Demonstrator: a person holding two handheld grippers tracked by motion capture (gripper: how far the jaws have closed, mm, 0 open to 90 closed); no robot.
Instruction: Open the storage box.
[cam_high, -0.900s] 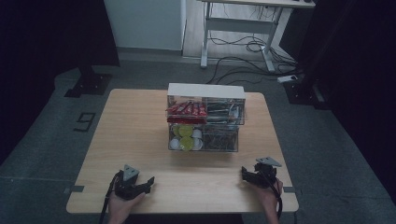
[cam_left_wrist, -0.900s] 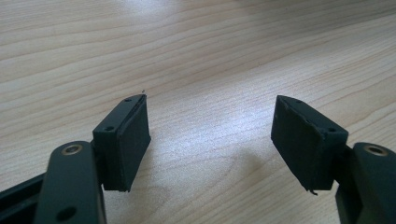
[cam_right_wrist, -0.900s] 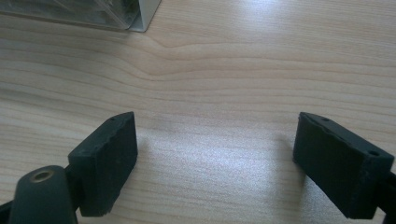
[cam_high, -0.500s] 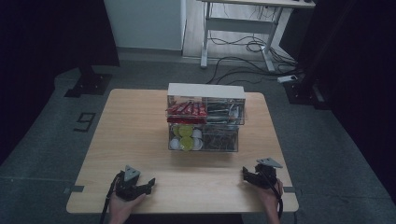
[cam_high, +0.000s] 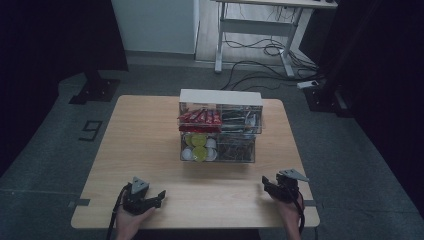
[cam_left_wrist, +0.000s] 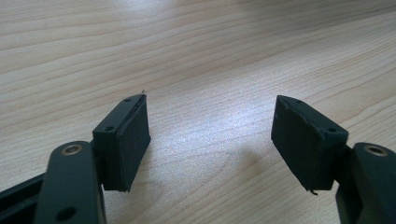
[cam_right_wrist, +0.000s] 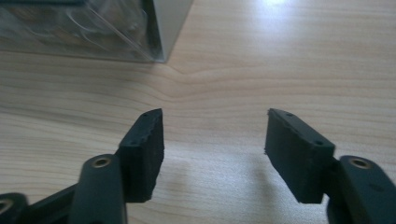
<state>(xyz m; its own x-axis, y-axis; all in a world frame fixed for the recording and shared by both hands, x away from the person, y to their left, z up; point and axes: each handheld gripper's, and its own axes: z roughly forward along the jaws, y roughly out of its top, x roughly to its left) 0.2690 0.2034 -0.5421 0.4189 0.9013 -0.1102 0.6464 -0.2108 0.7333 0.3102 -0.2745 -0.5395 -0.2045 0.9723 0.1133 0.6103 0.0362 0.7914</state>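
A clear two-tier drawer organiser (cam_high: 220, 127) with a white top stands at the middle of the wooden table (cam_high: 145, 135). Its upper left drawer holds red packets (cam_high: 200, 117), its lower left drawer round yellow-green and white capsules (cam_high: 198, 147), and the right drawers hold dark items. My left gripper (cam_high: 157, 196) rests low near the front left edge, open and empty (cam_left_wrist: 210, 126). My right gripper (cam_high: 266, 185) sits near the front right edge, open and empty (cam_right_wrist: 215, 135), with the organiser's corner (cam_right_wrist: 159, 32) ahead at upper left.
A white desk frame (cam_high: 260, 30) with trailing cables (cam_high: 260, 65) stands on the floor beyond the table. Dark stands flank the table at back left (cam_high: 97, 85) and back right (cam_high: 325, 95). Bare wood lies between the grippers and the organiser.
Both grippers have stayed near the front edge; the right one has shifted only slightly. The organiser has not moved.
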